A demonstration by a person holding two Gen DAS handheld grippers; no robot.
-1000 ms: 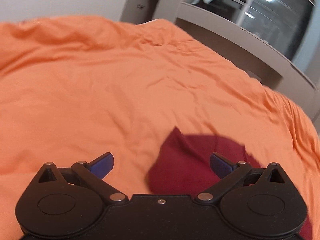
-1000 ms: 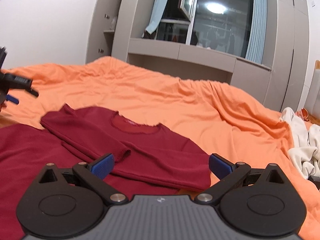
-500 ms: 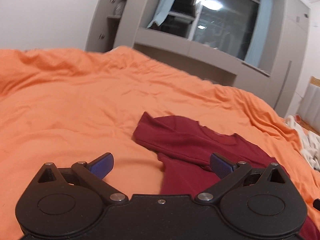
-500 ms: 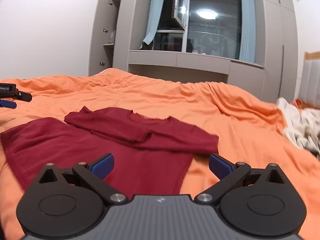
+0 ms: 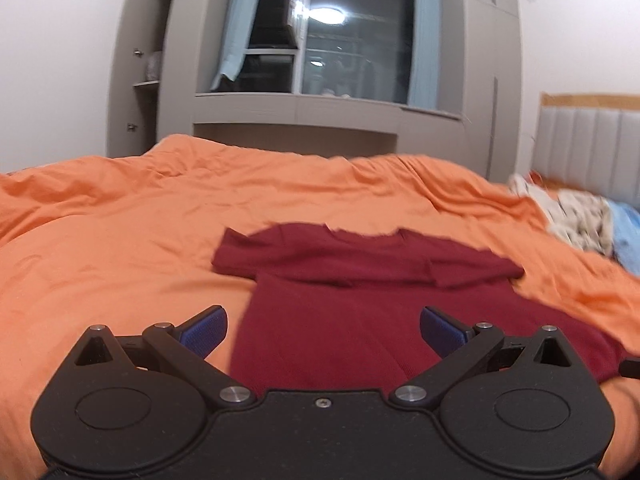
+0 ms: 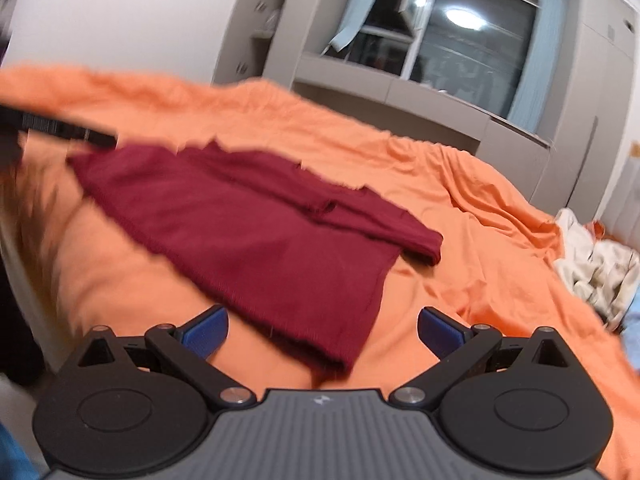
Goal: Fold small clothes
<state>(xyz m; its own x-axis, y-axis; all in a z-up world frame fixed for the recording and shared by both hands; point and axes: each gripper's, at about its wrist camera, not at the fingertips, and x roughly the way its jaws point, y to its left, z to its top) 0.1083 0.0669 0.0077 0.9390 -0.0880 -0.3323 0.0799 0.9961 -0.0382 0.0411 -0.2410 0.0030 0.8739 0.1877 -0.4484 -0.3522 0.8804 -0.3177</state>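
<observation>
Flat — red shirt [image 5: 360, 320], collar far-side

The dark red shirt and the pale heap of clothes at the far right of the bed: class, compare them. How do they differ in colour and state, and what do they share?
The dark red shirt is one solid colour; the pale heap is cream with darker marks. The shirt lies spread flat with its sleeves folded in; the heap is crumpled. The shirt lies just ahead of both open grippers, left and right; the heap sits farther off. Both rest on the orange bedcover.

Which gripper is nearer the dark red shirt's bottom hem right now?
Right, marginally. The right gripper hovers open over the hem corner of the dark red shirt; the left gripper hovers open over its lower body.
</observation>
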